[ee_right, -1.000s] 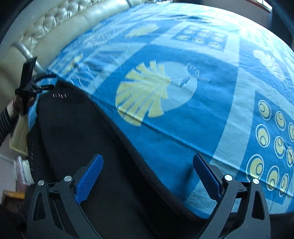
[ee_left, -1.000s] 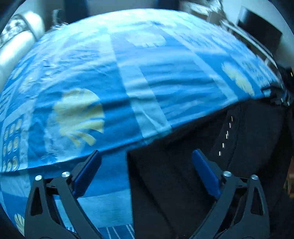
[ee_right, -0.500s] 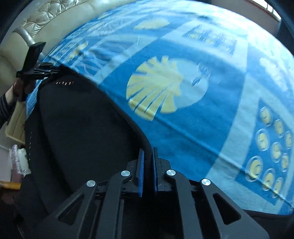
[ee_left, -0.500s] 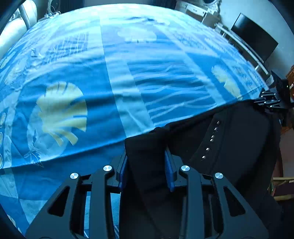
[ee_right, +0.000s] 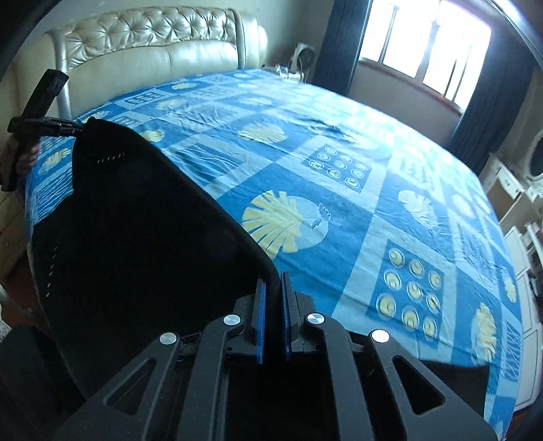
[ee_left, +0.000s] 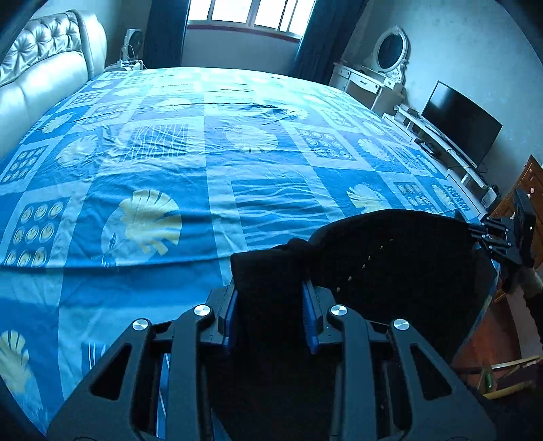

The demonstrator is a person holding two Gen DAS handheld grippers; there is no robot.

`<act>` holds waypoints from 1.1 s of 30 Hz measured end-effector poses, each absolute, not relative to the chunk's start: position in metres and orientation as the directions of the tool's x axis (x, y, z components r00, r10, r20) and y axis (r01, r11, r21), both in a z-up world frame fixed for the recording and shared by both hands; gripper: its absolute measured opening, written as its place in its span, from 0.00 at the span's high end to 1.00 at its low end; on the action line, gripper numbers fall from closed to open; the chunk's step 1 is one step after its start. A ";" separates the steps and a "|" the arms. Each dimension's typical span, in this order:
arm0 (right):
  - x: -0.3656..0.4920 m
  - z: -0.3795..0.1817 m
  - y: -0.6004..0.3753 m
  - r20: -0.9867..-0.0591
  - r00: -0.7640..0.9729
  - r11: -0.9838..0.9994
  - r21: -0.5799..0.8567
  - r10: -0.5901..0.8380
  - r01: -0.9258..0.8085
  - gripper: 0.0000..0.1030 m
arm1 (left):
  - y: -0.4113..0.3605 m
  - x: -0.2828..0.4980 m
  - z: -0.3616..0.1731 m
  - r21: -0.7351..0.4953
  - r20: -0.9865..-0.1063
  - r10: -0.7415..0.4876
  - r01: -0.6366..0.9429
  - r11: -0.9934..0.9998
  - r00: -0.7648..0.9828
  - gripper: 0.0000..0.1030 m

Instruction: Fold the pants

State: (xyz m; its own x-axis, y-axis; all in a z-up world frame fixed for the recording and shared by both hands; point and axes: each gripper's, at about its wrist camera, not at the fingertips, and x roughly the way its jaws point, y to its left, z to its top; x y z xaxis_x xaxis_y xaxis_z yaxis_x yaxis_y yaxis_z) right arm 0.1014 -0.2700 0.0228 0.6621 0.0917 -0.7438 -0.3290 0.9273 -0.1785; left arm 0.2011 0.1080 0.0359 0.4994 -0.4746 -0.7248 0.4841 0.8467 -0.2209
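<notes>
The black pants [ee_left: 390, 257] hang stretched between my two grippers above the near edge of the bed. My left gripper [ee_left: 269, 305] is shut on one bunched corner of the pants. My right gripper [ee_right: 271, 305] is shut on the other corner, with a thin edge of cloth between its blue pads. The pants [ee_right: 135, 230] fill the lower left of the right wrist view. Each gripper shows in the other's view: the right one at far right [ee_left: 502, 237], the left one at far left [ee_right: 44, 125]. The lower part of the pants is hidden below the frames.
A bed with a blue patterned sheet [ee_left: 220, 163] spreads ahead. A tufted cream headboard [ee_right: 152, 44] stands at one side. A window with dark curtains [ee_left: 237, 17], a white dressing table with an oval mirror [ee_left: 383, 68] and a TV [ee_left: 461, 122] on a low stand line the walls.
Both grippers closed on the pants' corners and lifted them off the bed. The views rose, and the room now shows beyond the bed.
</notes>
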 end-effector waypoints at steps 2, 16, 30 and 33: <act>0.078 0.019 -0.265 -0.732 0.676 0.923 -0.196 0.086 -0.330 0.92 | 0.114 0.178 0.035 -0.222 -0.720 -0.473 0.478 0.850 0.508 0.71; -0.009 -0.056 -0.236 -0.790 0.613 0.892 -0.268 0.012 -0.364 0.90 | 0.154 0.079 -0.031 -0.349 -0.759 -0.458 0.303 0.887 0.464 0.79; -0.043 -0.039 -0.318 -0.766 0.528 0.914 0.403 0.366 -0.050 0.44 | 0.182 0.029 -0.047 -0.595 -0.682 -0.548 0.068 0.801 0.485 0.30; -0.040 -0.048 -0.338 -0.727 0.523 0.831 0.552 0.446 0.059 0.44 | 0.170 0.034 -0.052 -0.582 -0.701 -0.531 0.049 0.812 0.476 0.30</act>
State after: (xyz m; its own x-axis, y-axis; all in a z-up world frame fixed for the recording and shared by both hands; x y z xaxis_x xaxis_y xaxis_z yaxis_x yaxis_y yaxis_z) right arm -0.0396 -0.3381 -0.0482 0.5228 0.4457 -0.7266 0.0590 0.8315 0.5525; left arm 0.0336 0.1696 -0.0522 0.4759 -0.5308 -0.7013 0.0487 0.8120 -0.5816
